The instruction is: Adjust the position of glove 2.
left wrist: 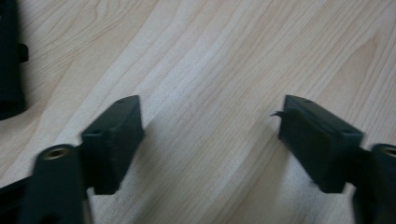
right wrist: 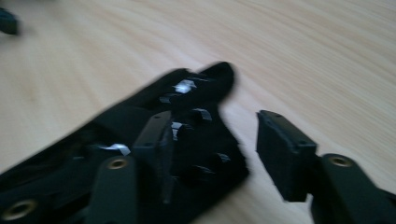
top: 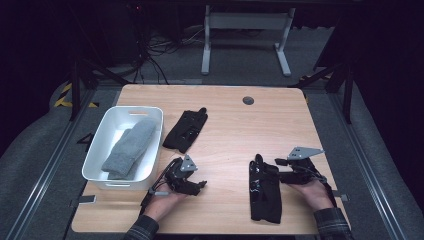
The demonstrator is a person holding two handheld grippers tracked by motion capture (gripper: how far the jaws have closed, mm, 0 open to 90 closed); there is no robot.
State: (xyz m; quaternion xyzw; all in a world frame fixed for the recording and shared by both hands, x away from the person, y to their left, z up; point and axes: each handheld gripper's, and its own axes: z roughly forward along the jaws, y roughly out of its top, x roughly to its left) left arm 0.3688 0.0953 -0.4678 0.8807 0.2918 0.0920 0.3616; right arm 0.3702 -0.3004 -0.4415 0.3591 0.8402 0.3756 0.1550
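Table [top: 280, 115]: far right corner and centre bare, open for passage. White bin [top: 100, 150] blocks the left edge. One black glove [top: 186, 131] lies just beside the bin's right wall; another black glove [top: 264, 189] occupies the near edge, right of centre.

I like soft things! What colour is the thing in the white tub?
Grey, lying in the white tub; the high view shows it best.
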